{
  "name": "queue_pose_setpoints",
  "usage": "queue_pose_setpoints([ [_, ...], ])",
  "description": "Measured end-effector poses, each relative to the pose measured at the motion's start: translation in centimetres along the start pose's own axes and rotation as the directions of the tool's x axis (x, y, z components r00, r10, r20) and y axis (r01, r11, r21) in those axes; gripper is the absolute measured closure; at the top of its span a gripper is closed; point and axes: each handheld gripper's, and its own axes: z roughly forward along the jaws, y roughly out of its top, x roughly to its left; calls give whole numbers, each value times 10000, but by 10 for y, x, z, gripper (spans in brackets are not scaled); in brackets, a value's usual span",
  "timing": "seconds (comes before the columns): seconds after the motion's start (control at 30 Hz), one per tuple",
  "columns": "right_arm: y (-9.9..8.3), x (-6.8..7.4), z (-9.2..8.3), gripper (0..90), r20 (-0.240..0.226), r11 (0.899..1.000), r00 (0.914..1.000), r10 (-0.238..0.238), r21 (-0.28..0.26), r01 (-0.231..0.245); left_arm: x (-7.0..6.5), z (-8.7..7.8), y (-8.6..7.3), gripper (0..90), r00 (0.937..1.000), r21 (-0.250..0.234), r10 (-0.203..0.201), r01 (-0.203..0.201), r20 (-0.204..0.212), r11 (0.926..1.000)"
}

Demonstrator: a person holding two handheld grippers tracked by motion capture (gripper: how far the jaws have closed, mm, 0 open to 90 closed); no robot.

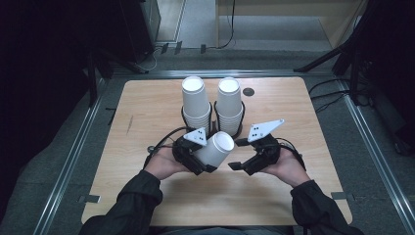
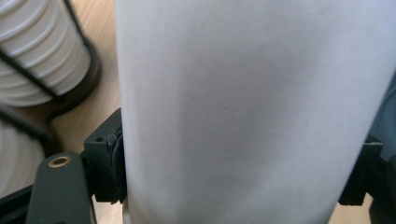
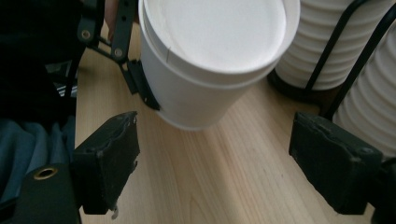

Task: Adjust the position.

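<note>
Left hand-held gripper [image 1: 208,156] clamped on a white paper cup [image 1: 216,149], pads pressing both side walls; cup tilted, mouth aimed up and to the right, held just above the tabletop [image 1: 147,112]. Right hand-held gripper [image 1: 238,154] jaws apart, nothing between them, just beside the cup. Two racked cup stacks [image 1: 195,103] [image 1: 229,100] stand behind, side by side.

I am seeing dark long sleeves [image 1: 137,196] covering both forearms. The left gripper [image 1: 195,159] and right gripper [image 1: 244,154] are showing black bodies, each wearing a grey three-cornered plate [image 1: 264,129] dotted with small dark marks. Black cables [image 1: 164,142] are trailing off them. Brass-ringed screw holes [image 3: 45,173] are showing on the black jaws.
</note>
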Motion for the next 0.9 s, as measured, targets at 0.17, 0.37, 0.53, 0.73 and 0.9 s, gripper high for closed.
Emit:
queue_pose_setpoints([
  [0.17,-6,-3,5,164,-98,9998,9999,114,175,-112,5,2,-4,189,9996,681,80,-62,-255,9977],
  [0.37,-11,-7,11,162,-170,9987,9999,10,507,-1,7,7,-8,187,9997,1221,9,19,-227,9925],
  [0.53,-13,-6,17,143,-99,9967,9999,-91,803,98,0,18,-1,185,9998,1466,144,-164,150,9891],
  [0.73,-11,-3,20,141,-442,9959,9987,-251,862,288,-8,31,3,176,9975,1859,462,-555,542,9810],
  [0.9,-4,5,28,137,-683,9913,9971,-340,1247,423,-14,37,6,172,9945,1958,720,-856,758,9769],
])
